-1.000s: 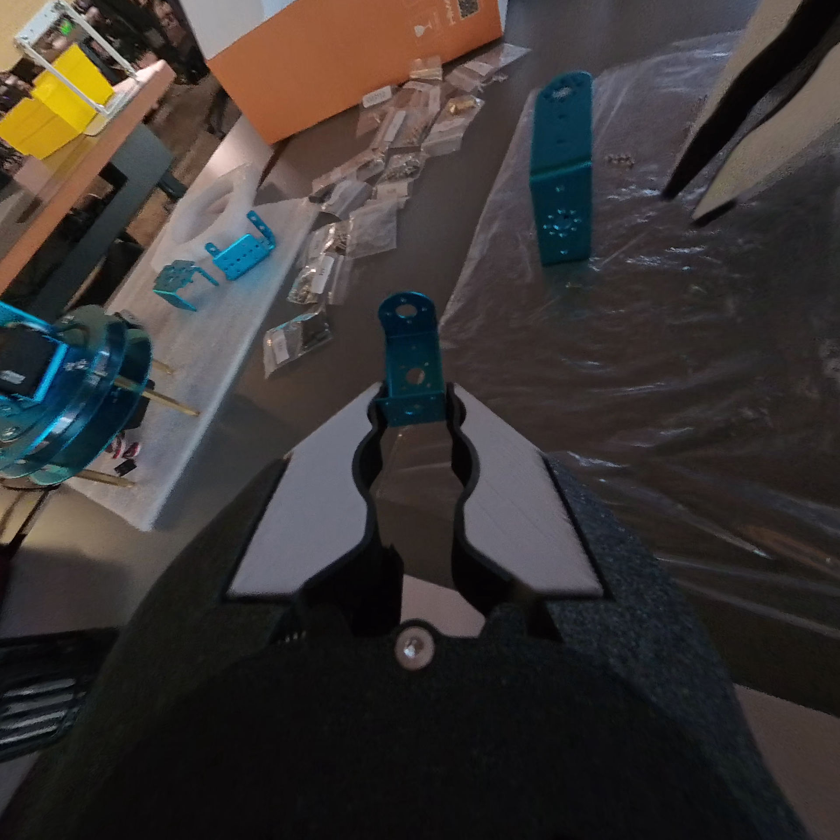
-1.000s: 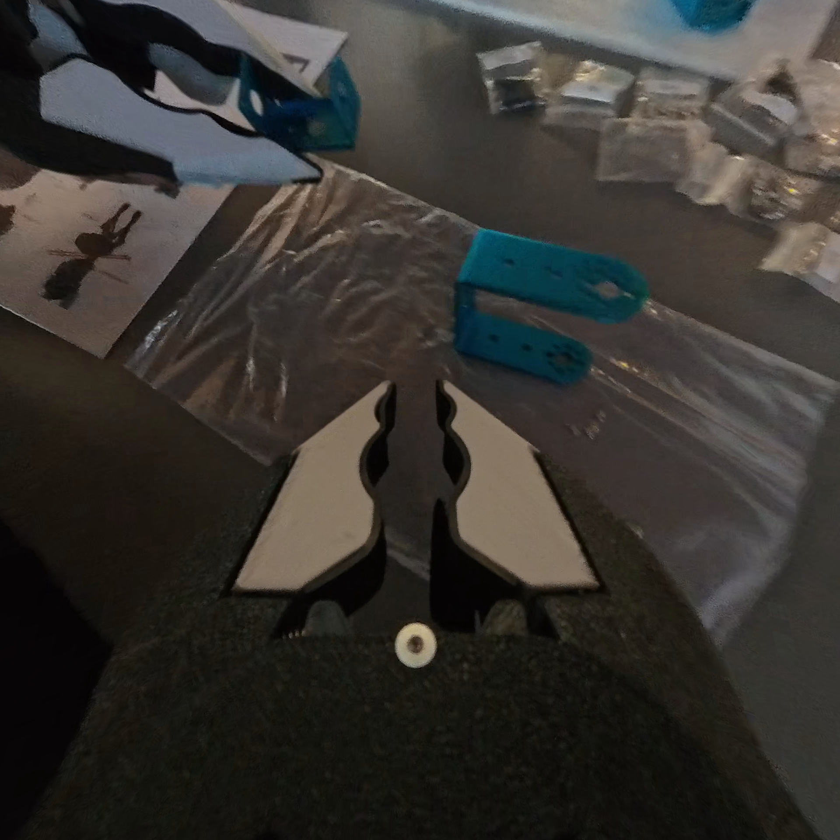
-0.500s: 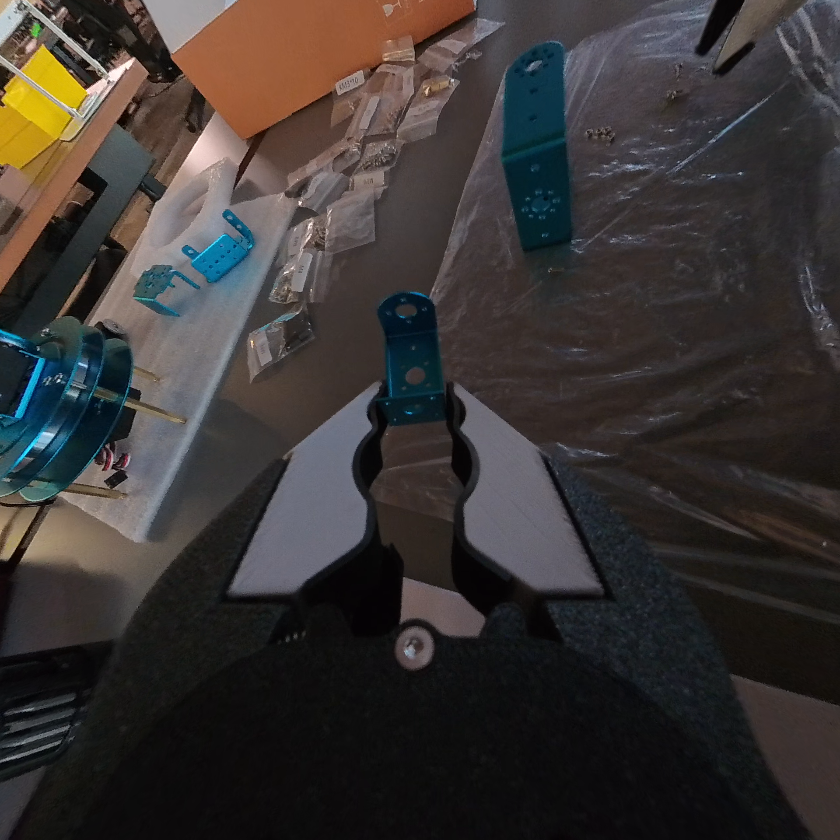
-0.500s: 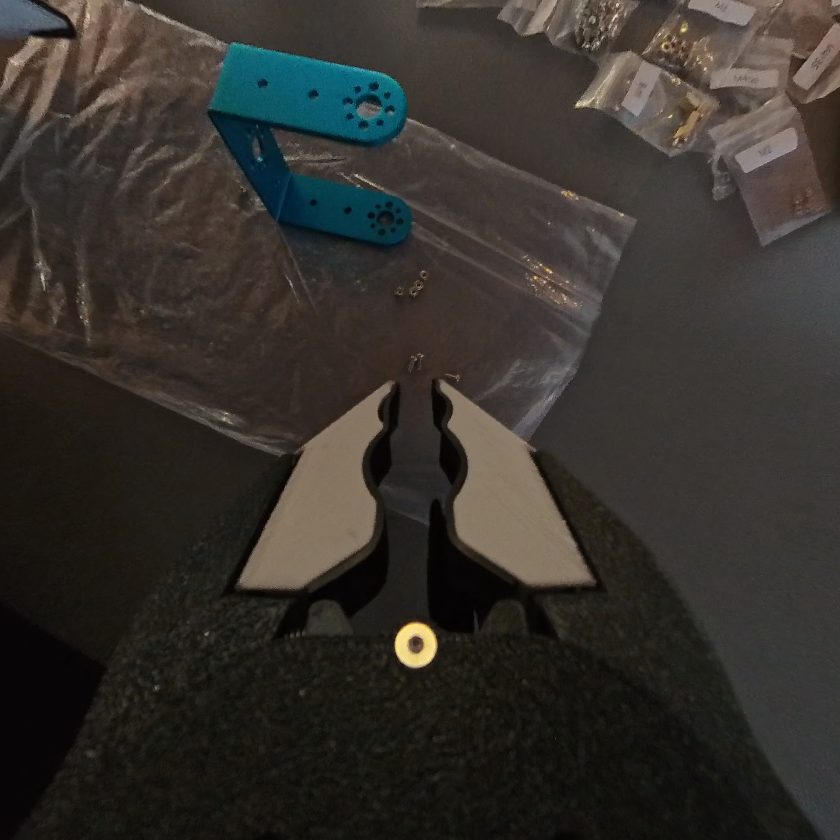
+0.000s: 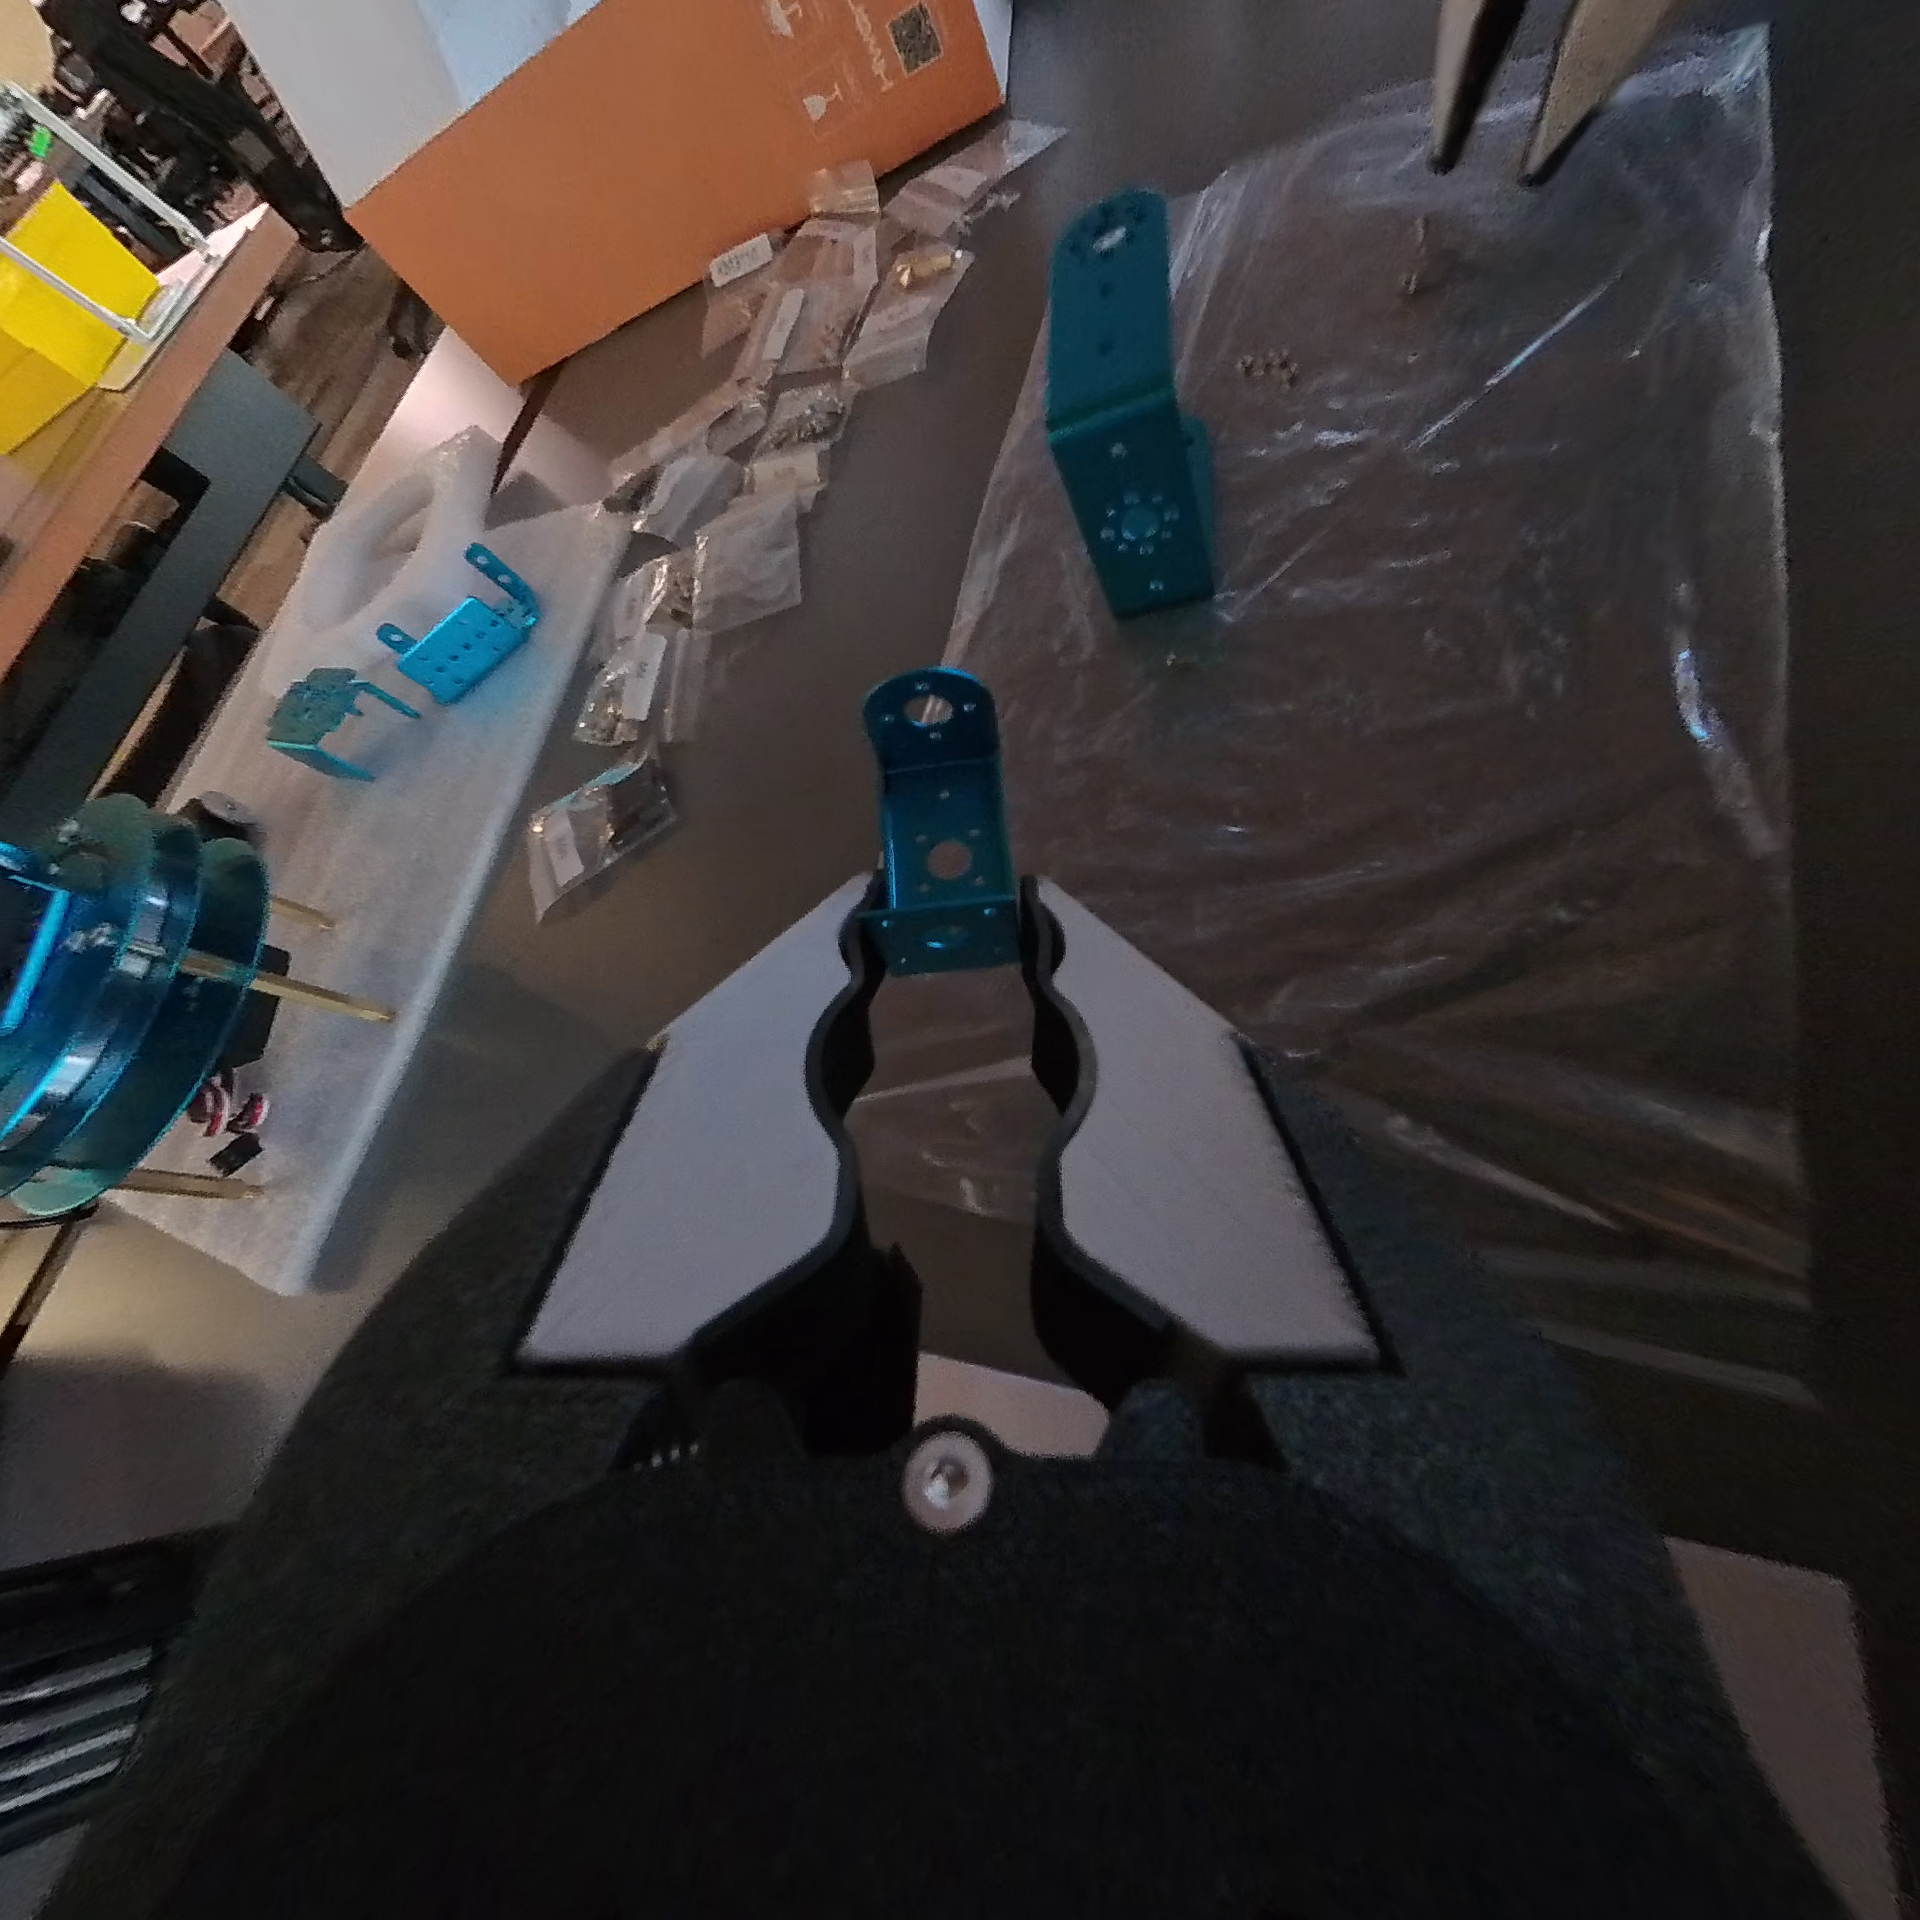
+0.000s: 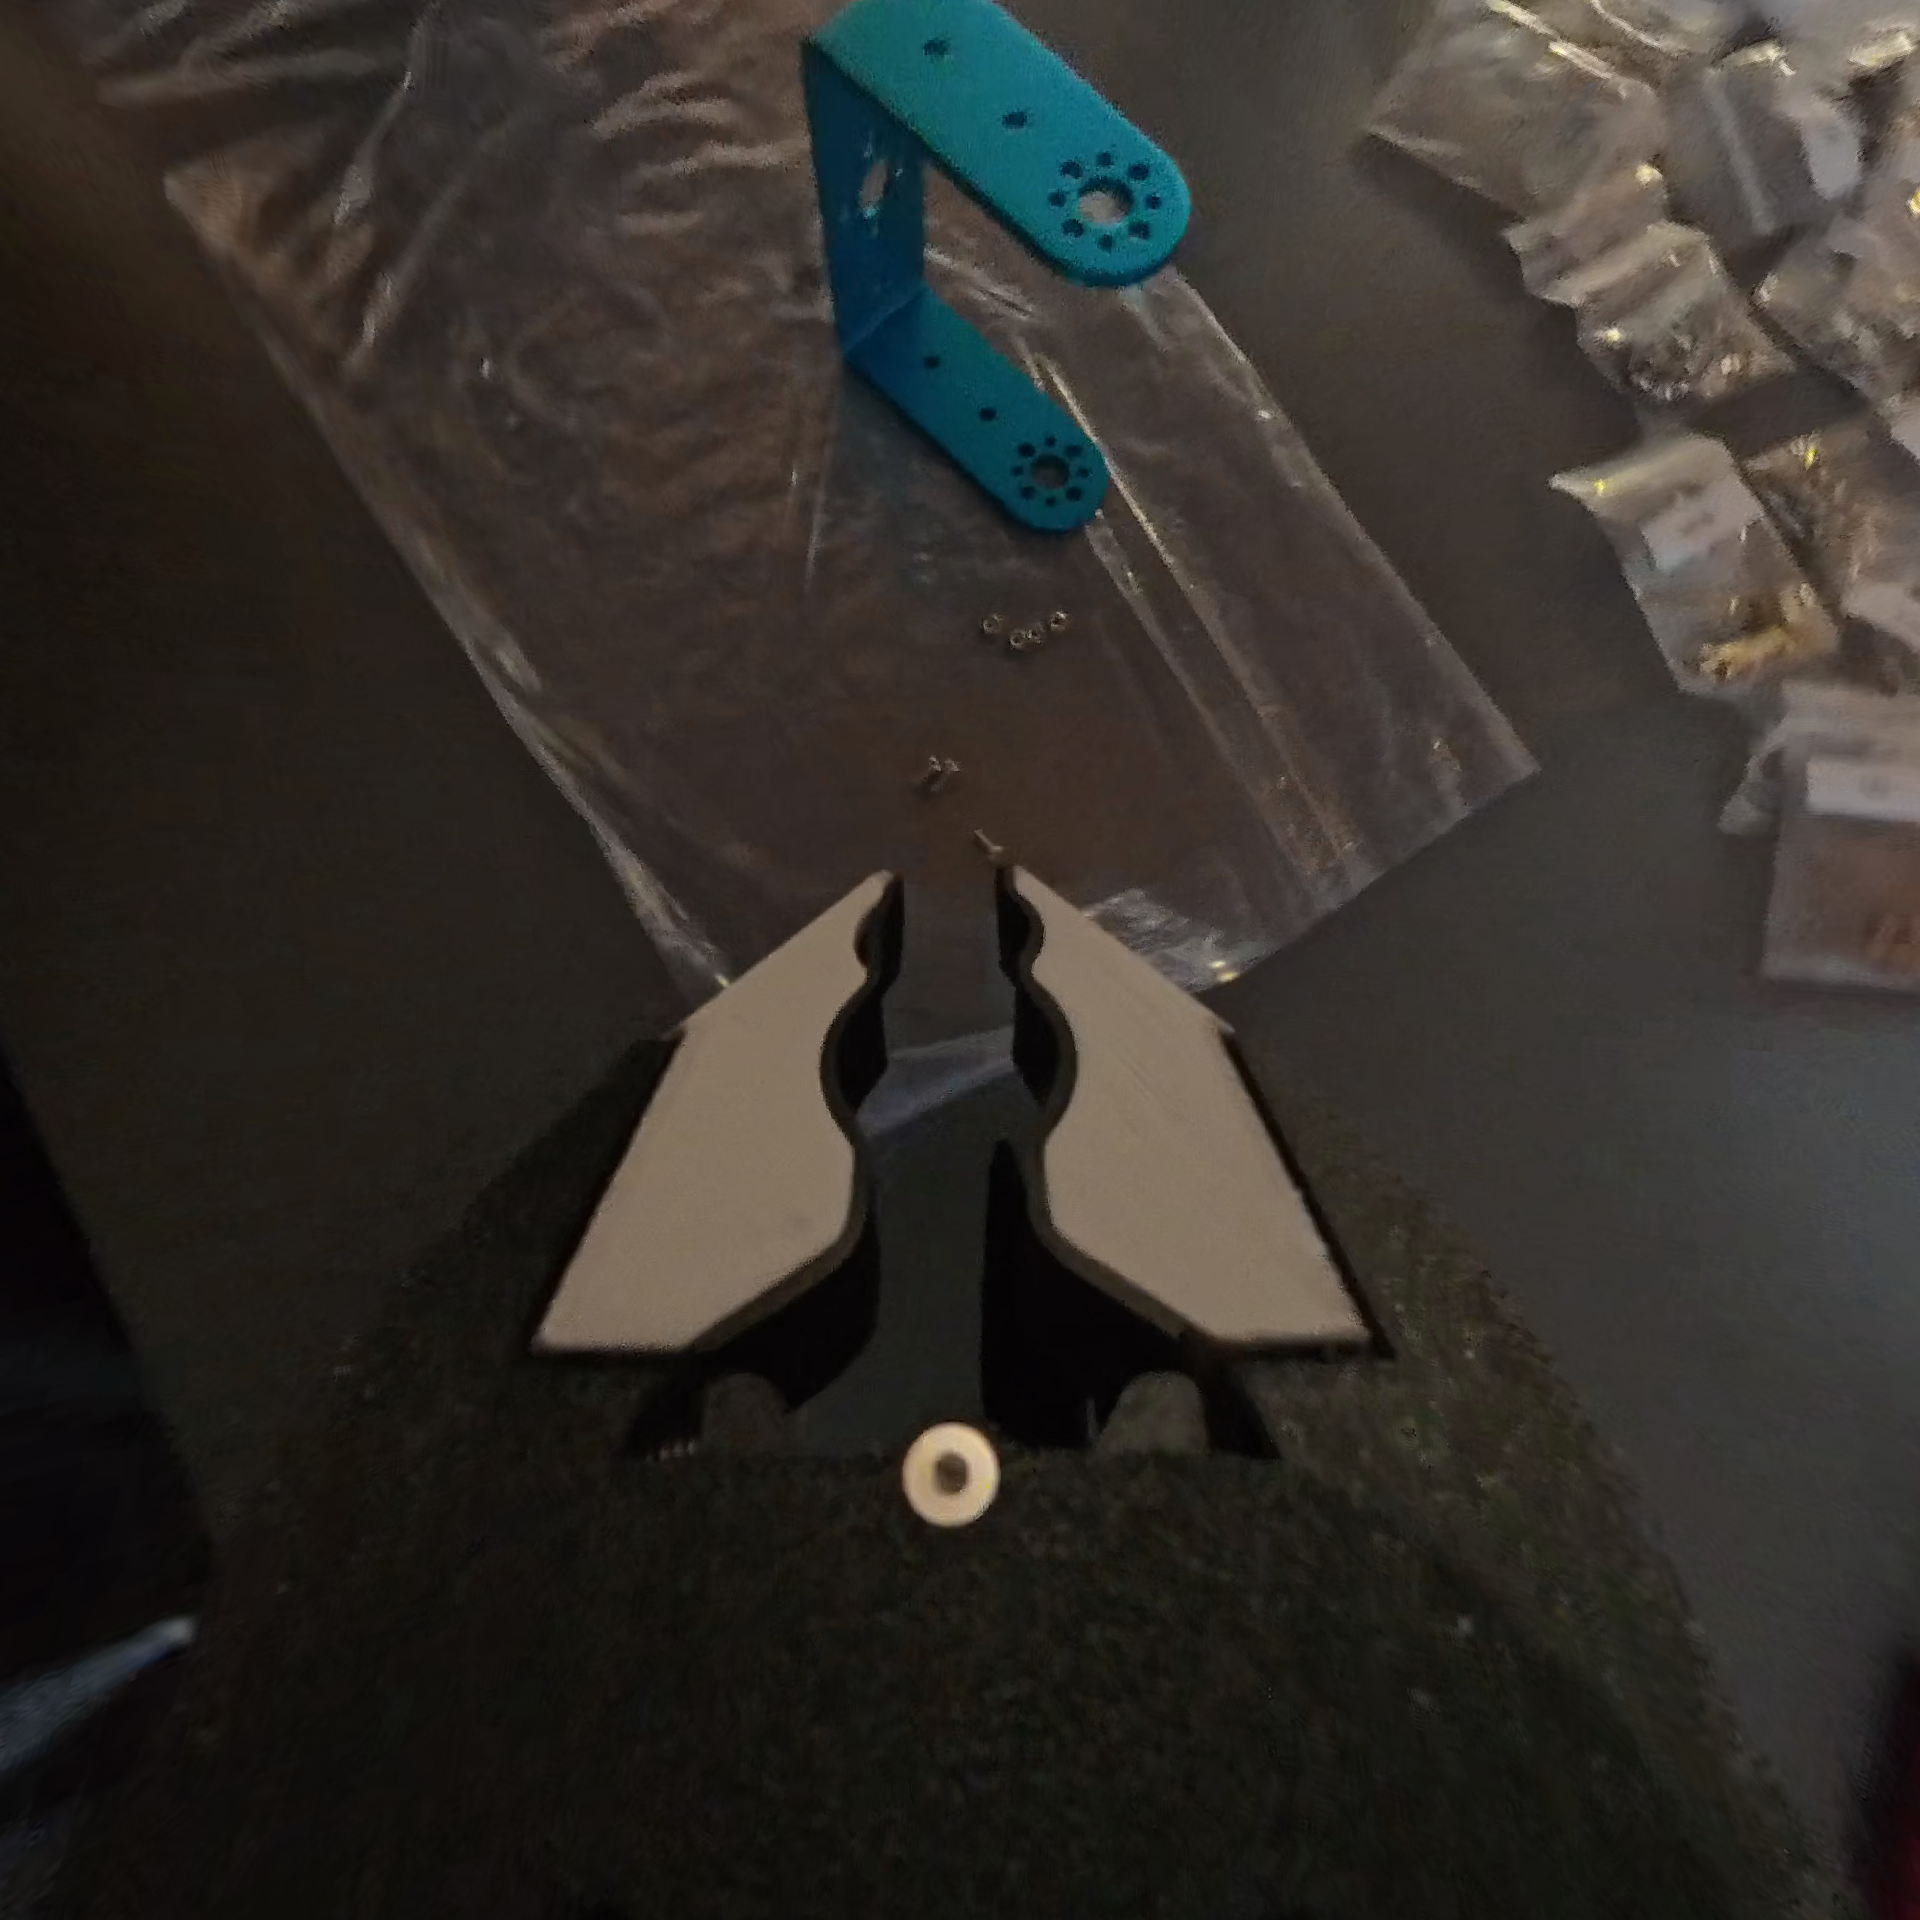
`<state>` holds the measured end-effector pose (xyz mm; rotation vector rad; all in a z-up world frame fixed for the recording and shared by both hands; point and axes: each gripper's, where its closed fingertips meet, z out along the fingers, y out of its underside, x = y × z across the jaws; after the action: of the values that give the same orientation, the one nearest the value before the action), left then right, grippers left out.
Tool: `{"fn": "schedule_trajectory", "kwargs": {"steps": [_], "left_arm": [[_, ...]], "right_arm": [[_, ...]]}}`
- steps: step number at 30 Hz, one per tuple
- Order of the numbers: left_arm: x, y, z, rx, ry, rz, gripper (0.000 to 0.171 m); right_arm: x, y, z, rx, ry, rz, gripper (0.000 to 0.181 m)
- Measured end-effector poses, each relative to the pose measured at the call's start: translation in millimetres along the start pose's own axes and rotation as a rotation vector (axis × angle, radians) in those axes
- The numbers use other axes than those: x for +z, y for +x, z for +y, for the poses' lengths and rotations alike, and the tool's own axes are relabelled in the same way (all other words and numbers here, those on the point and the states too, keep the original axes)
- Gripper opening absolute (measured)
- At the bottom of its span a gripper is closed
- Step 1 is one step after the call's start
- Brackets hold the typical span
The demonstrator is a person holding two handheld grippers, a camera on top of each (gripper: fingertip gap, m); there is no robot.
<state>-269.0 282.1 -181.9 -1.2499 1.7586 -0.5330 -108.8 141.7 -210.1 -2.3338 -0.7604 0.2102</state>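
L gripper (image 5: 943, 914) is clenched on a small blue bracket (image 5: 940, 821), pinched at its near flange, the rest sticking up and fwd past the tips, above the dark table (image 5: 821, 665). R gripper (image 6: 948, 883) grasps nothing: narrow gap between the tips, which hover just over the near edge of the clear plastic bag (image 6: 623, 343).

Count on the bag: 1 big blue U-bracket (image 6: 935, 281), lying on its side, both arms pointing right in the R wrist view; a cluster of approx 4 tiny nuts (image 6: 1023, 632) nearer the R tips; then 2–3 loose screws (image 6: 938, 771), the closest just beside the R tip. Too small to count surer.

Left side, L wrist view: white foam sheet (image 5: 416, 831) w/ 2 more blue brackets (image 5: 462, 644); a round clear-blue disc assembly (image 5: 94, 997) w/ brass standoffs at the sheet's near end. A dozen-plus small labelled parts bags (image 5: 748, 468) between foam and plastic bag; orange box (image 5: 665, 177) behind them, printing on its side. Yellow bins (image 5: 62, 301) on a separate bench far left.

Open room: bare dark table left of the bag in the R wrist view and right of the R gripper.
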Motion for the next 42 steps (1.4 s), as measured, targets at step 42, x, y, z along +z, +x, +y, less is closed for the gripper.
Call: {"fn": "schedule_trajectory", "kwargs": {"steps": [42], "left_arm": [[57.2,94.1,-70.9,0.040,-0.045,0.099,0.024]], "right_arm": [[-21.3,-12.7,-47.1,0.380,0.356,-0.276,0.000]]}}
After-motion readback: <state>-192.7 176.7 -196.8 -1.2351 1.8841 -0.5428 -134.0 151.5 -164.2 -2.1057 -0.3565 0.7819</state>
